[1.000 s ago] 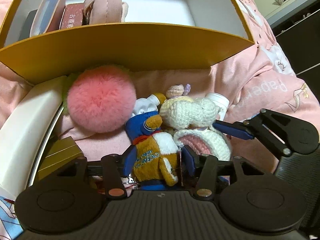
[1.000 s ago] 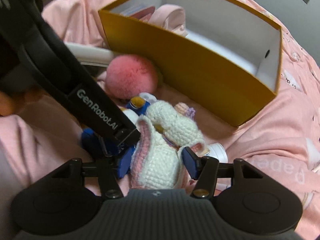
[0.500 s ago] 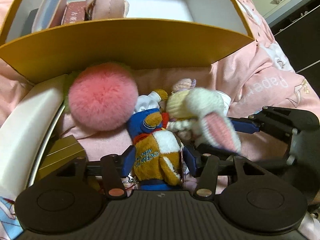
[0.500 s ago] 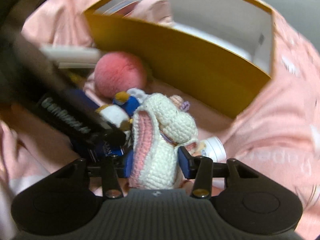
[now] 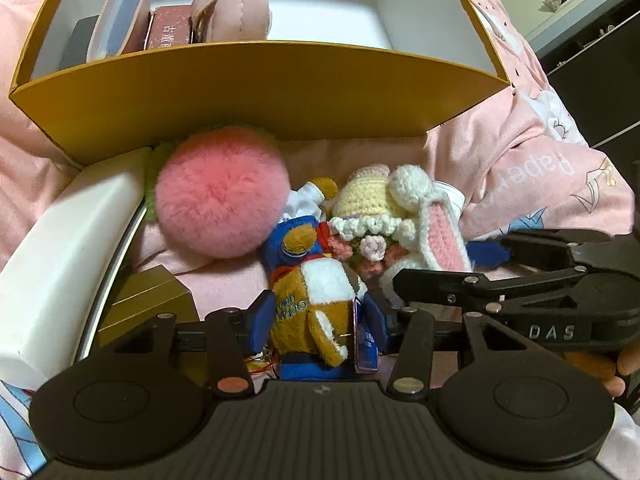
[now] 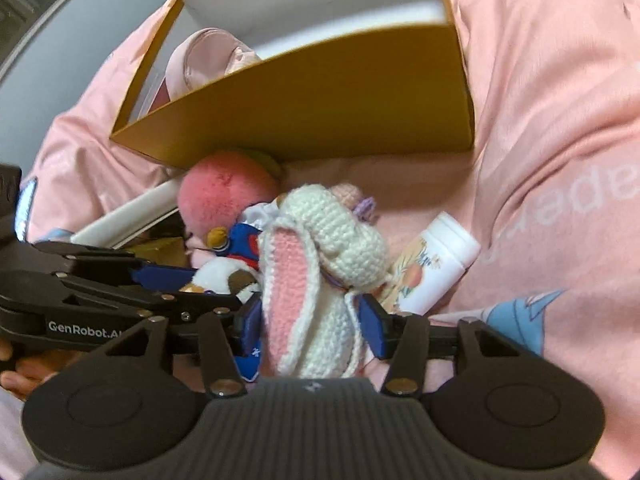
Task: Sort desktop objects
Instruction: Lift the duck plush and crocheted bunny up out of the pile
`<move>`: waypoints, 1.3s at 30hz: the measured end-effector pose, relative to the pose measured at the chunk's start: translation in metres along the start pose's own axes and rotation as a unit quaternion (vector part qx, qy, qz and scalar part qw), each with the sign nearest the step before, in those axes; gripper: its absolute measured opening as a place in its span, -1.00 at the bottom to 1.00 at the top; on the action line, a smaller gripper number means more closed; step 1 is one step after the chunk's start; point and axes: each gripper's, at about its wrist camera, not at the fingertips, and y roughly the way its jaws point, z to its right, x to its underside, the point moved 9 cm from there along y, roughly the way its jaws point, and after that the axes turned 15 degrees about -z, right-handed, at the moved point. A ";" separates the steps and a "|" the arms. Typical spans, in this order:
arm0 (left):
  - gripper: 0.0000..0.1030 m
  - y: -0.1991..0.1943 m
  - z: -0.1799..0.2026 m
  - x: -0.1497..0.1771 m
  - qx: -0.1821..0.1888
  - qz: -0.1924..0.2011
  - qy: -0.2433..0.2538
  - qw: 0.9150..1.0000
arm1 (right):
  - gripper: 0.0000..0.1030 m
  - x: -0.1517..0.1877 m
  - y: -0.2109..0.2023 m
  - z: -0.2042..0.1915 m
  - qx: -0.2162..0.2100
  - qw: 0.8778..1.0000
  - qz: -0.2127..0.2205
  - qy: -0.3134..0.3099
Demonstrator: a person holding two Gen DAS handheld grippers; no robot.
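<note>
The yellow box (image 5: pixel 256 92) serves as the landmark; it lies open on the pink blanket (image 5: pixel 532 168) and holds books and a pink pouch (image 5: pixel 236 4). In front of its near wall sit a white case (image 5: pixel 60 248), a pink pompom (image 5: pixel 222 192), the crochet rabbit (image 6: pixel 320 264), the orange-and-blue plush (image 5: pixel 316 304) and a white bottle (image 6: pixel 436 268). Compared with the frame half a second ago, the rabbit is rotated, with its pink ear now facing the right camera. The right gripper (image 6: pixel 310 328) has its jaws opening again after a squeeze; the pads bracket the rabbit, and contact cannot be confirmed. The left gripper (image 5: pixel 318 320) has closed slightly and clamps the plush, just beside the rabbit. The two grippers cross in front of the box and crowd each other.
</note>
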 end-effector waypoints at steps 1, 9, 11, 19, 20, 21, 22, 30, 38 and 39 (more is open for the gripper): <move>0.09 0.000 0.000 0.000 0.002 0.000 -0.002 1.000 | 0.11 -0.001 -0.002 -0.003 0.021 1.000 0.006 -0.011; 0.05 0.000 -0.003 0.001 0.009 0.002 -0.006 1.000 | -0.10 -0.004 -0.012 -0.020 0.147 0.982 0.038 -0.110; 0.05 -0.001 -0.004 0.001 0.010 0.002 -0.008 1.000 | -0.11 -0.002 -0.009 -0.015 0.151 0.982 0.025 -0.115; 0.01 0.000 0.000 0.002 0.007 0.008 0.000 1.000 | -0.13 0.002 0.017 -0.030 0.190 0.968 0.020 -0.160; -0.01 -0.001 0.001 0.002 0.008 0.010 0.002 1.000 | -0.15 0.001 0.015 -0.028 0.180 0.972 0.021 -0.153; -0.03 0.000 0.001 0.002 0.011 0.011 0.003 1.000 | -0.16 0.002 0.010 -0.026 0.167 0.975 0.022 -0.144; -0.04 0.000 0.001 0.002 0.014 0.011 0.004 1.000 | -0.17 0.002 0.007 -0.024 0.155 0.978 0.021 -0.137; -0.12 -0.003 -0.005 0.002 0.043 0.019 -0.011 0.999 | -0.23 0.000 -0.007 0.000 0.024 0.999 0.021 -0.028; -0.89 -0.027 0.015 0.006 0.035 0.049 0.029 0.998 | -0.23 0.008 -0.041 0.001 -0.006 0.999 0.049 -0.008; -0.86 -0.025 0.013 0.006 0.030 0.045 0.027 0.998 | -0.23 0.009 -0.043 0.000 -0.011 0.999 0.052 -0.008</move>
